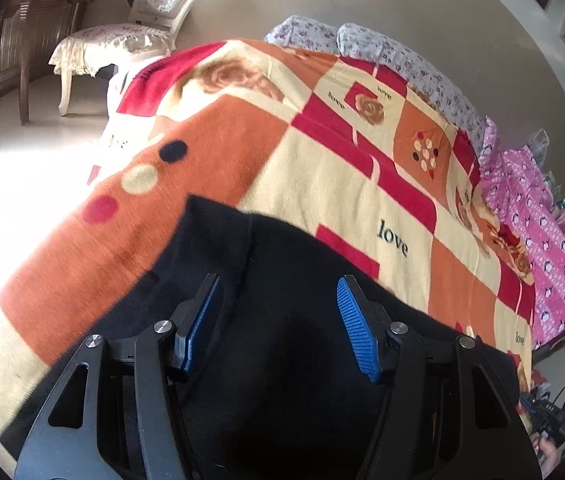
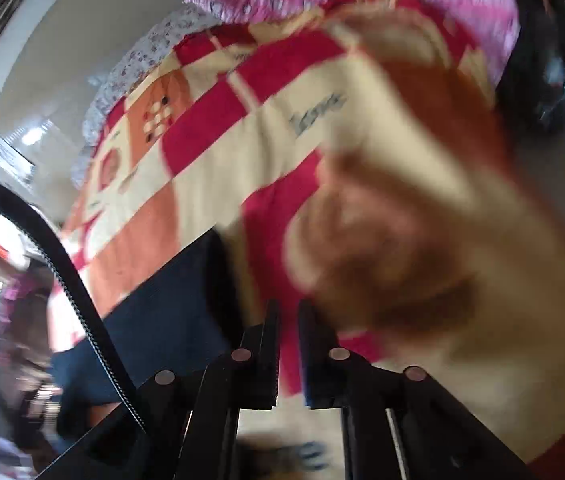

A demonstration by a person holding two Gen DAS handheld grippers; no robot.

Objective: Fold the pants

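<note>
the dark pants lie flat on the patterned blanket of the bed, right under the left gripper, whose jaws stand spread and empty above the cloth. the right gripper has its jaws nearly pressed together, pinching nothing; the pants lie to its left, so the left hand is nearer.

My left camera looks down along my fingers, close above the dark pants on the patterned blanket, facing the chair. My right camera, blurred, tilts low over the same blanket and pants.
</note>
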